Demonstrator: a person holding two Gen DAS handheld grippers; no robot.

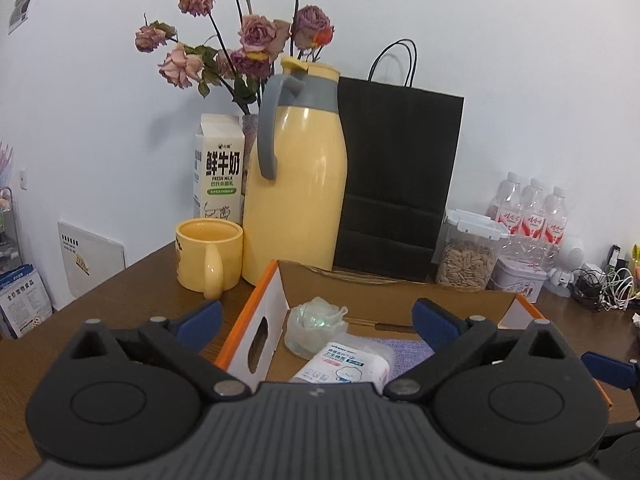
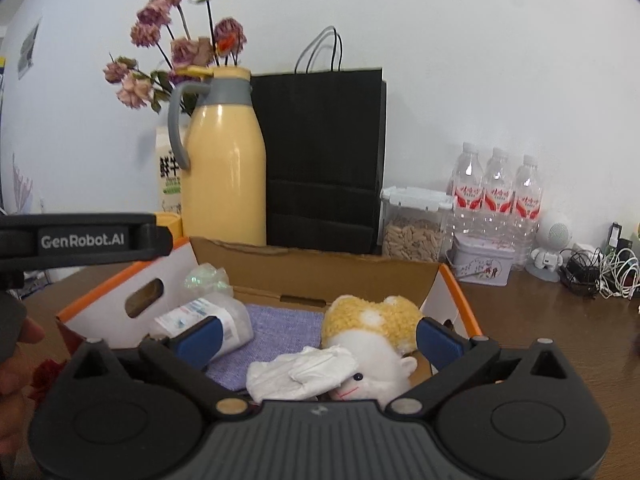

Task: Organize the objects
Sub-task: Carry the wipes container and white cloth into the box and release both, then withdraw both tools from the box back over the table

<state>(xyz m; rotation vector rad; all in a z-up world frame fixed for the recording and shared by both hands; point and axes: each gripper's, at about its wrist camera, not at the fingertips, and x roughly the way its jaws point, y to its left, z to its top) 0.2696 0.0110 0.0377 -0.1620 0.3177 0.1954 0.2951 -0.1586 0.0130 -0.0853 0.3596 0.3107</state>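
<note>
1. My left gripper [image 1: 318, 318] has both blue pads spread to full width, with nothing gripped. The cardboard box [image 1: 256, 308] sits directly ahead of and below the fingers.
2. My right gripper [image 2: 318, 336] is likewise fully spread and empty, and hangs over the same box.
3. Only the right view shows the plush toy [image 2: 374, 330] and the crumpled white tissue [image 2: 302, 372] between the fingers, lying on the purple cloth [image 2: 280, 324] in the box.
4. Only the left view shows the yellow mug [image 1: 208, 256], beyond the left finger, outside the box.
5. Both views show the wipes pack [image 1: 346, 364] and a clear plastic wad [image 1: 316, 326] in the box.
6. Beyond the fingers stand the yellow jug [image 1: 296, 176], black paper bag [image 1: 396, 184] and seed jar [image 1: 466, 254].
7. In the right view, the left gripper's body blocks the left edge.
</note>
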